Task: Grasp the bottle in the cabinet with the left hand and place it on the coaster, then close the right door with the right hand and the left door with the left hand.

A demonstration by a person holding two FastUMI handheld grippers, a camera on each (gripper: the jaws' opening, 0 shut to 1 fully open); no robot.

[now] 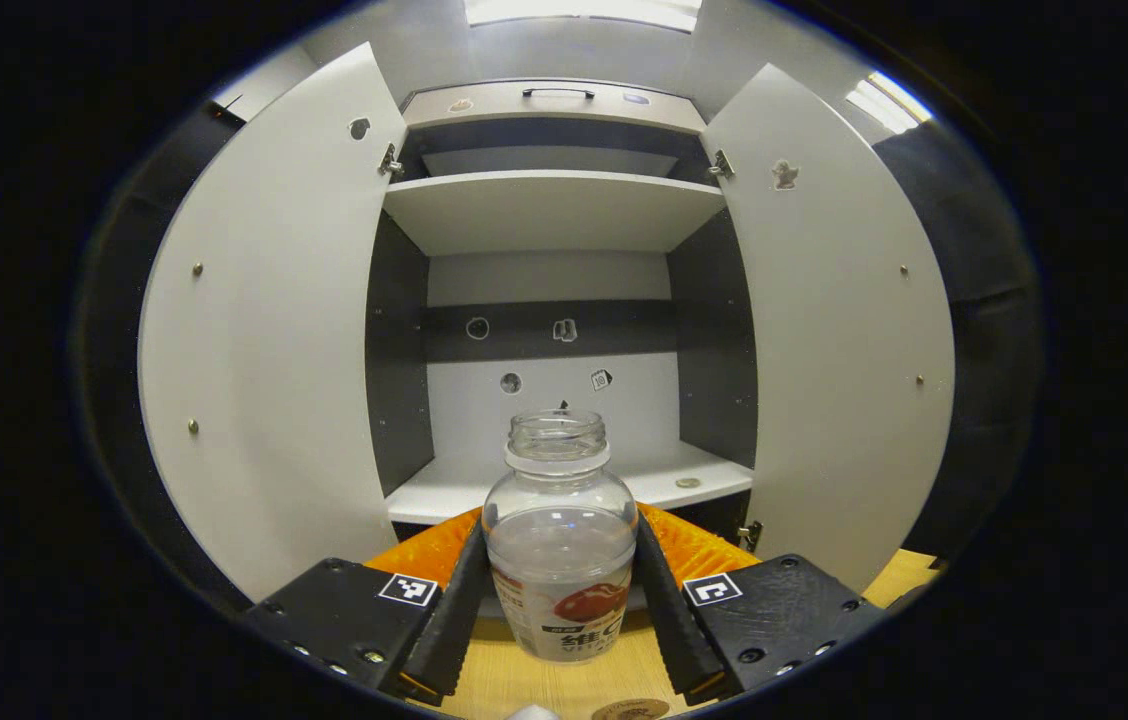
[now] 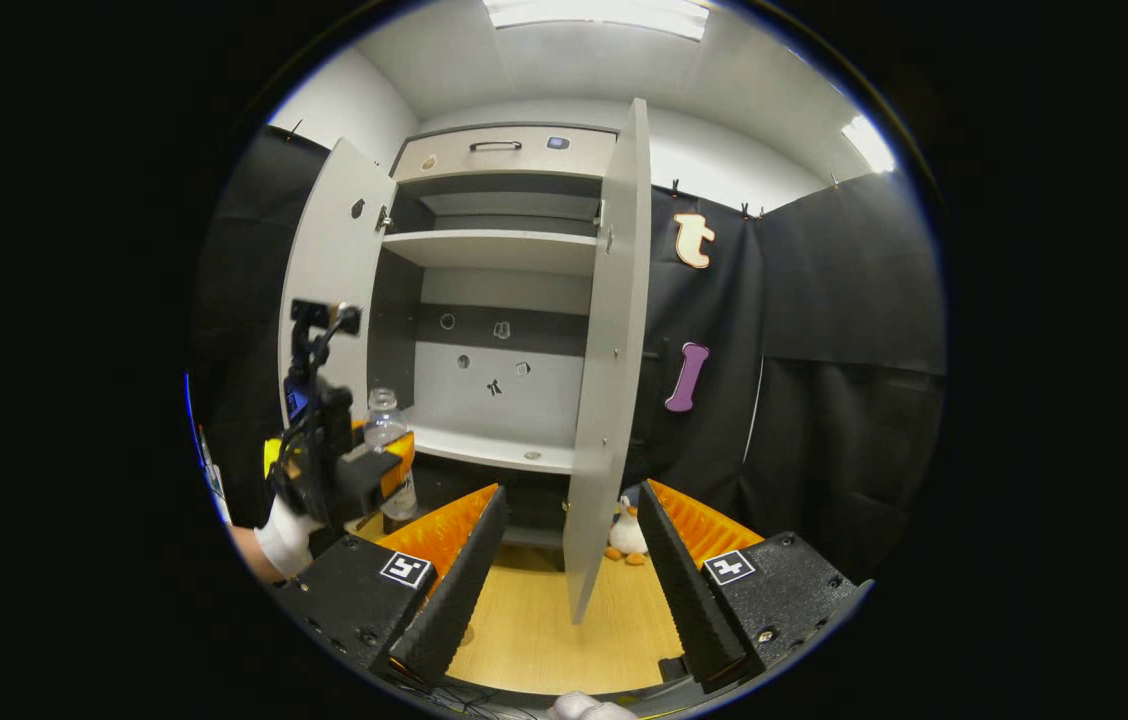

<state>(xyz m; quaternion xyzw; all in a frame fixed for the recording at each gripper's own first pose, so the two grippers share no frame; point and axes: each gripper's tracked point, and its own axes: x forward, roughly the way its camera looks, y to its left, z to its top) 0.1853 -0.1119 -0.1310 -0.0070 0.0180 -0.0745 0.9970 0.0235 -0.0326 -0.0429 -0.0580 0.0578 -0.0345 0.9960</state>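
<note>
We see the tall grey two-door cabinet (image 1: 554, 210) at frame centre, both doors open. Our left tool (image 1: 561, 590), lower centre, is clamped on the clear plastic capless bottle (image 1: 561, 540), held above the wooden counter (image 1: 564, 680). The bottle seems light, smooth and crushable, so we favour the labelled waist. Our right tool (image 2: 564, 560) stands apart, empty. The round brown coaster (image 1: 630, 709) is cut off at the bottom edge.

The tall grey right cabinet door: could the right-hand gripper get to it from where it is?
Probably yes. The right gripper is open, and the grey right cabinet door stands edge-on straight ahead between its fingers, with only bare wooden tabletop between them.
</note>
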